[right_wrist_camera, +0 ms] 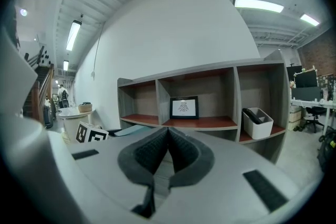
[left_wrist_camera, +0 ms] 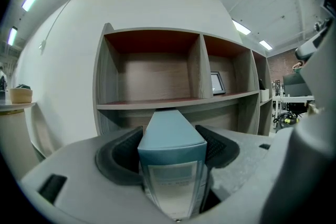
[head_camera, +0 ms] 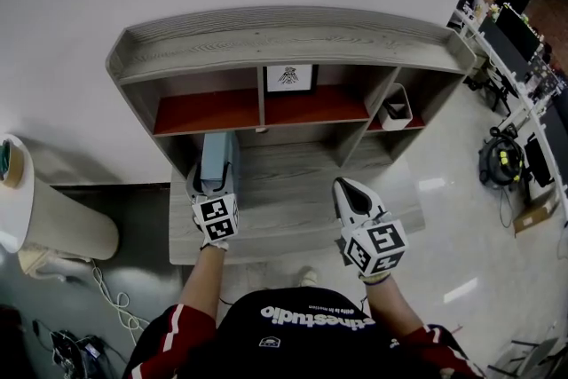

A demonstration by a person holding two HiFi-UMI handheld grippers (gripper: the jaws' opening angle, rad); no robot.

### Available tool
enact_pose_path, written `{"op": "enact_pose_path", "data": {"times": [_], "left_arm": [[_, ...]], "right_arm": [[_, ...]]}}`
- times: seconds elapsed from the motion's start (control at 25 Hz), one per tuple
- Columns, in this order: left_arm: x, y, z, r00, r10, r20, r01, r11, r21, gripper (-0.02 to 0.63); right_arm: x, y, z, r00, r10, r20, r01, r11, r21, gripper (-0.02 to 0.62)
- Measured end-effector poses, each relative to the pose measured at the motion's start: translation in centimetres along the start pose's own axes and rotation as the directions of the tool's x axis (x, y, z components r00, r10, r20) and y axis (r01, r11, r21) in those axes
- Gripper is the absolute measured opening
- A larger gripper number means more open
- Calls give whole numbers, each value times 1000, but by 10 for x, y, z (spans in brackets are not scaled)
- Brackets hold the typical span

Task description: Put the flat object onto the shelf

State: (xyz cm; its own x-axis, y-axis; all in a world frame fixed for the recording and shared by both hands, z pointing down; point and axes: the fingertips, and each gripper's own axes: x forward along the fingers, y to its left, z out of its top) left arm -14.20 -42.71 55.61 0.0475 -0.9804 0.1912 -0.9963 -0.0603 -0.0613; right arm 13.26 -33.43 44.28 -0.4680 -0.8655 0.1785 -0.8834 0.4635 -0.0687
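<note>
**Desk:** Where is the flat object?

**Operator:** I have it in my left tongs (head_camera: 214, 180). It's a slim pale blue box (left_wrist_camera: 171, 136), standing on edge, and both pads are pressed against its broad faces. In the left gripper view its near end shows a pale label panel and its long top edge runs away from me toward the shelf unit (head_camera: 288, 44).

**Desk:** Is it on the shelf?

**Operator:** No. In the head view I see it held above the left part of the grey wood worktop (head_camera: 297, 195), with its far end pointing below the left compartment (head_camera: 206, 109). In the left gripper view that end lines up with the front edge of that compartment's board, but I can't tell whether they touch.

**Desk:** And your other hand?

**Operator:** My right tongs (head_camera: 348, 187) are pinched together with nothing between them; in the right gripper view the dark pads meet. They hang over the right part of the worktop, well apart from the box.

**Desk:** What else is in the unit?

**Operator:** The three upper compartments have red floors. A framed picture (head_camera: 290, 78) stands at the back of the middle one, and a white bin (head_camera: 397, 107) sits in the right one with something dark in it. Off to my left is a round white table (head_camera: 55, 222).
</note>
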Motion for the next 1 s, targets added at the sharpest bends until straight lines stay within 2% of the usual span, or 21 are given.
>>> {"op": "enact_pose_path", "data": {"times": [0.48,1.0], "left_arm": [[-16,0,33,997,-67,40,68,998,-17,301],[-58,14,34,987,-155,49,156,988,0,301]], "right_arm": [[-20,21,5,999,-35,28,35,999,-1,-3],[-42,66,-4,995,-89,35,87,994,63,-3]]}}
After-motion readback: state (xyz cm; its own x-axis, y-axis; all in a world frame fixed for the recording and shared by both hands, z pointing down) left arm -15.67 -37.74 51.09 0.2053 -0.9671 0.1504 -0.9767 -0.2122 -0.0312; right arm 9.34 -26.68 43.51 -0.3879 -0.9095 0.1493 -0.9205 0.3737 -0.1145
